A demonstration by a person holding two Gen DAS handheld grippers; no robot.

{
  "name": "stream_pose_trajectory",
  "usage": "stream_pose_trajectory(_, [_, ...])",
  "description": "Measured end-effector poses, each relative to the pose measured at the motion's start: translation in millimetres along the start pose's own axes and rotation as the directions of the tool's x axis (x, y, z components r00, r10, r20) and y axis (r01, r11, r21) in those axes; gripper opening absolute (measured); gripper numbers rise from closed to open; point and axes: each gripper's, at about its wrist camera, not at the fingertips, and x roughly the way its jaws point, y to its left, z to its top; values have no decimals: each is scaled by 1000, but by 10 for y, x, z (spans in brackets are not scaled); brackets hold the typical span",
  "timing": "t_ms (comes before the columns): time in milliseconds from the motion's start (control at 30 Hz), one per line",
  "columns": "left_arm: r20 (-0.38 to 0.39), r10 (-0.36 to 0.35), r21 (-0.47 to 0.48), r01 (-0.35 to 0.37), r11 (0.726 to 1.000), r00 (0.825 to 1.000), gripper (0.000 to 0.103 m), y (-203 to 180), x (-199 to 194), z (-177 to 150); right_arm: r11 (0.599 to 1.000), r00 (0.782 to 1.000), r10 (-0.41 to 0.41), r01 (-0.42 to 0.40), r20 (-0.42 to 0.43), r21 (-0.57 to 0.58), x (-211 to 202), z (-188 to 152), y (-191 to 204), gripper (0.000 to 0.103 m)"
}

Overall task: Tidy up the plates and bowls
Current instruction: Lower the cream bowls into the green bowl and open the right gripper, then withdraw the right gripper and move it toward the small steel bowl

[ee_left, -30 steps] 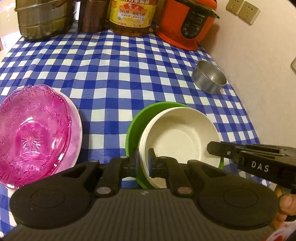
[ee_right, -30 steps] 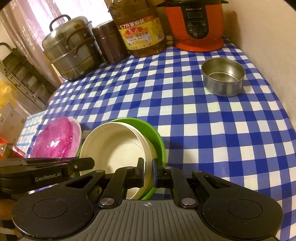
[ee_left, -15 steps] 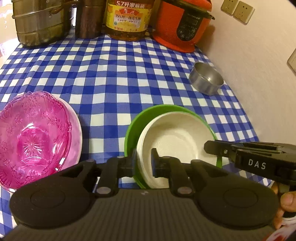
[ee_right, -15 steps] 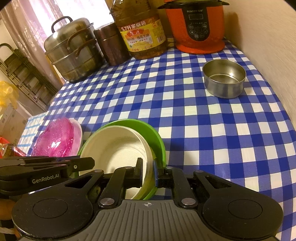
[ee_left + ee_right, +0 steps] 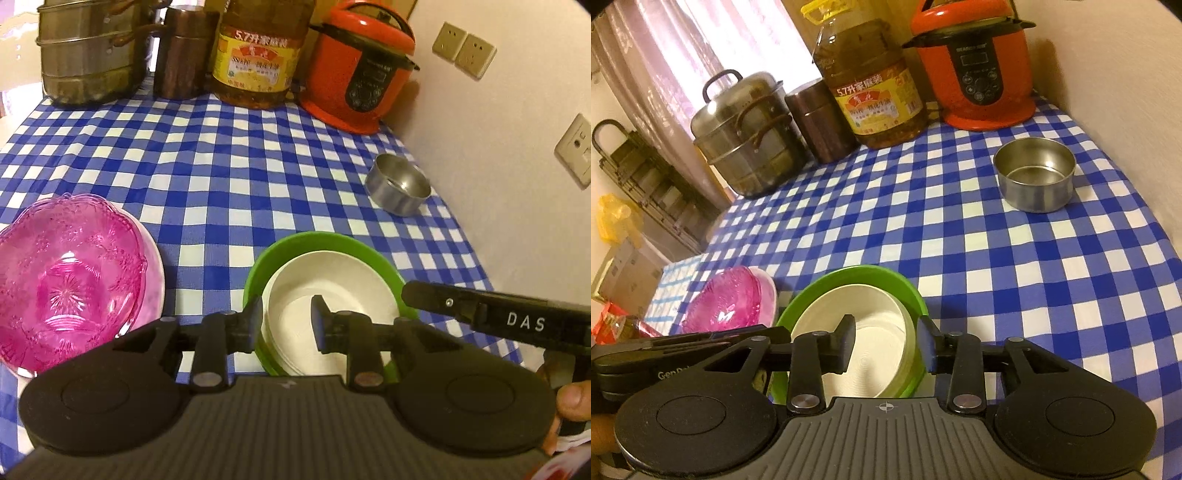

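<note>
A white bowl [image 5: 332, 291] [image 5: 864, 332] sits nested in a green bowl [image 5: 295, 242] [image 5: 886, 275] on the checked tablecloth. My left gripper [image 5: 286, 325] straddles their near left rims. Its jaws are opening, and the pads stand off the rims. My right gripper [image 5: 886, 343] straddles the right rims the same way, jaws opening and nothing pressed. It also shows as a black finger [image 5: 480, 314] marked DAS. To the left a pink glass bowl [image 5: 62, 280] [image 5: 724, 306] rests on a pale pink plate [image 5: 153, 266].
A small steel bowl [image 5: 399, 186] [image 5: 1034, 173] stands near the wall on the right. Along the back are a steel steamer pot [image 5: 746, 140], a brown canister [image 5: 816, 122], an oil jug [image 5: 875, 92] and an orange pressure cooker [image 5: 979, 66]. A hand [image 5: 569, 402] holds the right gripper.
Both grippers' jaws were shut on the stacked bowls' rims and have since parted. The bowls now lie flatter on the cloth, and both cameras look a little higher.
</note>
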Motion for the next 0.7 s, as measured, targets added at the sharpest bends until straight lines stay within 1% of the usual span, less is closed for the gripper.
stream_pose_trajectory(133, [17,-4,-9,5,1000,1000,25,-71,-115,-41,1000,1000,-6,6,14,12,-150,-59,-6,39])
stream_pose_trajectory(267, [22,-8,1,8,1000,1000,26,-189,-222,-111,999,999,-31,31,16,17,-300,-151,-19,40])
stream_pose_trajectory(367, [19,-13,7,13,1000,1000,29,-282,-272,-179,998,998,-59,59,17,18,-418,-230,-31,41])
stream_pose_trajectory(567, [12,-30,23,30,999,999,30,-489,-339,-318,992,992,-122,121,20,16,-637,-362,-81,41])
stream_pose_trajectory(700, [7,-32,38,31,999,999,33,-619,-352,-409,986,986,-165,165,26,9,-771,-427,-124,42])
